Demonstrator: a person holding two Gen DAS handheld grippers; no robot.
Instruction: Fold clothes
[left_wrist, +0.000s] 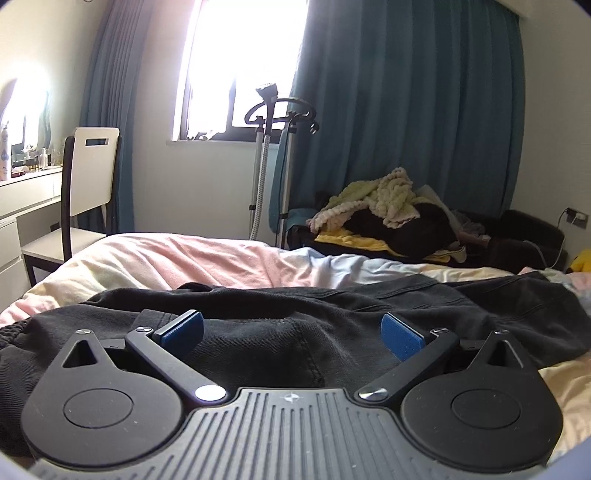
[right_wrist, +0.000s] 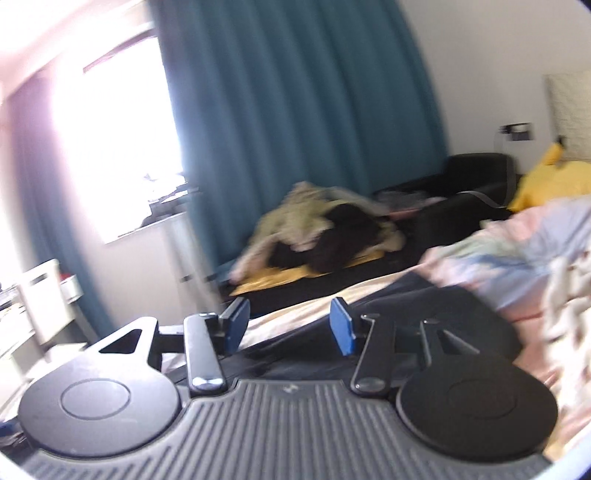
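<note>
A pair of black trousers (left_wrist: 332, 310) lies spread and rumpled across the bed, its elastic waistband at the far left. My left gripper (left_wrist: 291, 334) hovers low over the trousers, wide open, blue pads apart, nothing between them. In the right wrist view, which is motion-blurred and tilted, my right gripper (right_wrist: 290, 325) is open with a moderate gap and holds nothing. A dark part of the trousers (right_wrist: 424, 314) lies under and just beyond its fingers.
The bed carries a pastel pink, blue and cream duvet (left_wrist: 192, 258). Behind it sits a dark sofa (left_wrist: 517, 236) piled with clothes (left_wrist: 380, 199). A garment steamer stand (left_wrist: 273, 155), a white chair (left_wrist: 85, 192) and a desk (left_wrist: 22, 206) stand at the left. A yellow plush (right_wrist: 557, 177) is at the right.
</note>
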